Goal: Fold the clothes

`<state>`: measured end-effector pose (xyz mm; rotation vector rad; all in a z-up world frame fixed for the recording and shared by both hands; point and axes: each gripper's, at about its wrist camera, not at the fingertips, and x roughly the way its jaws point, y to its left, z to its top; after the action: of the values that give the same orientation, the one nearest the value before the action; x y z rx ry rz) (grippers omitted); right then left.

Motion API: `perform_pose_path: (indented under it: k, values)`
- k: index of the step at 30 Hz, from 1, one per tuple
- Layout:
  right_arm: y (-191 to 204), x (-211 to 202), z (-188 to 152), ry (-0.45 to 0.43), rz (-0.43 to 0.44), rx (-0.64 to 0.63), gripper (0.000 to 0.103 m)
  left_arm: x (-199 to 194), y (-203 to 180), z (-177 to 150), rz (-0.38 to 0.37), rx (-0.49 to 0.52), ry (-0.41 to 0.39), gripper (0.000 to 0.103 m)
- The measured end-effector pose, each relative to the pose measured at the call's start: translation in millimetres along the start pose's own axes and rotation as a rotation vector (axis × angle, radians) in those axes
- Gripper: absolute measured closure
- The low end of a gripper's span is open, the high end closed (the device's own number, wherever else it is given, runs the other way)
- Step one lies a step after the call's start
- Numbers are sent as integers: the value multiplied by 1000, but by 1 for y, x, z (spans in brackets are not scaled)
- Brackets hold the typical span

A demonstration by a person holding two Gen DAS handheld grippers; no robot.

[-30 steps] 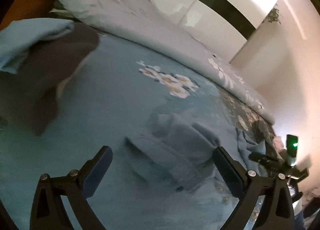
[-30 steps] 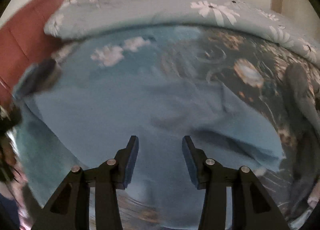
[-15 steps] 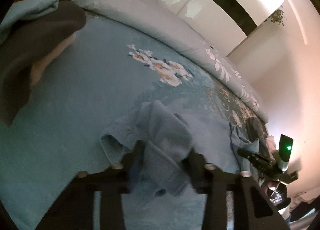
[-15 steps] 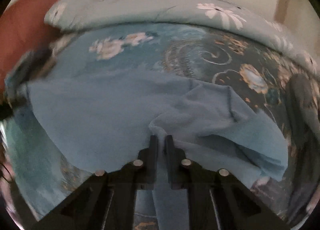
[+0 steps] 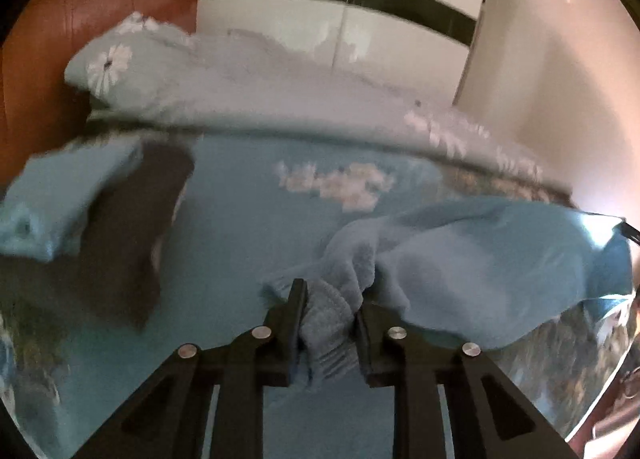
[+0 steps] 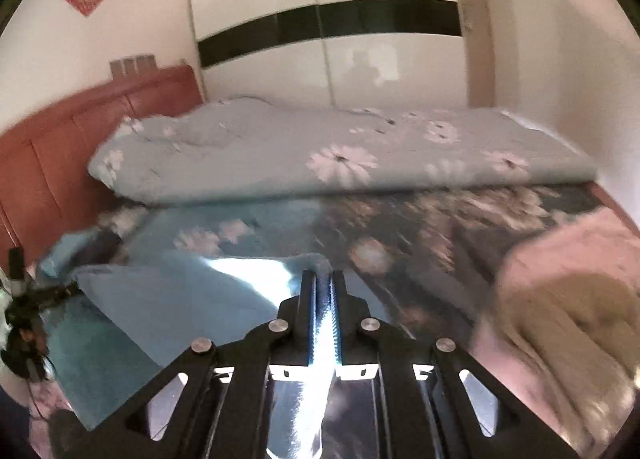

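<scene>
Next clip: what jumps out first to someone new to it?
Both tongs are clamped on one light blue garment, lifted and stretched between them over the floral bed sheet: left tongs bunch thick cloth, right tongs pinch an edge. Behind lies a rolled floral duvet; clothes sit left.

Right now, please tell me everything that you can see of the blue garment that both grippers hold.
The garment is light blue, of a soft, fleecy-looking cloth, with a ribbed cuff at one end. It hangs spread and creased between the two grippers, over the bed. The left gripper has its jaws shut on the bunched cuff end; the right gripper pinches a thin edge. Whether its lower part touches the bed is unclear.
</scene>
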<state>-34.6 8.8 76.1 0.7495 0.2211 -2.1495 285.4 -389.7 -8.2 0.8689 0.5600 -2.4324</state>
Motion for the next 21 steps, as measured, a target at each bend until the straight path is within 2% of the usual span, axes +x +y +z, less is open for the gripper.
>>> perform_pose_path:
  k: [3, 6, 9, 12, 15, 18, 21]
  values:
    - [-18, -5, -44, 104, -62, 21, 96, 4, 8, -34, -30, -7, 51, 75]
    - [-41, -3, -82, 174, -90, 111, 96, 1, 3, -53, -48, 10, 79, 71]
    - [-52, 0, -97, 205, -112, 150, 96, -8, 2, -60, -54, 30, 82, 62]
    - [-50, 7, -96, 213, -108, 149, 96, -19, 7, -62, -71, 8, 66, 50]
    - [-39, 9, -87, 200, -103, 109, 96, -23, 17, -57, -106, -54, 55, 45]
    - [-33, 12, -80, 179, -106, 81, 96, -17, 24, -48, -145, -101, 60, 43]
    - [-36, 13, -73, 168, -98, 96, 96, 8, 27, -32, -215, -156, 101, 43]
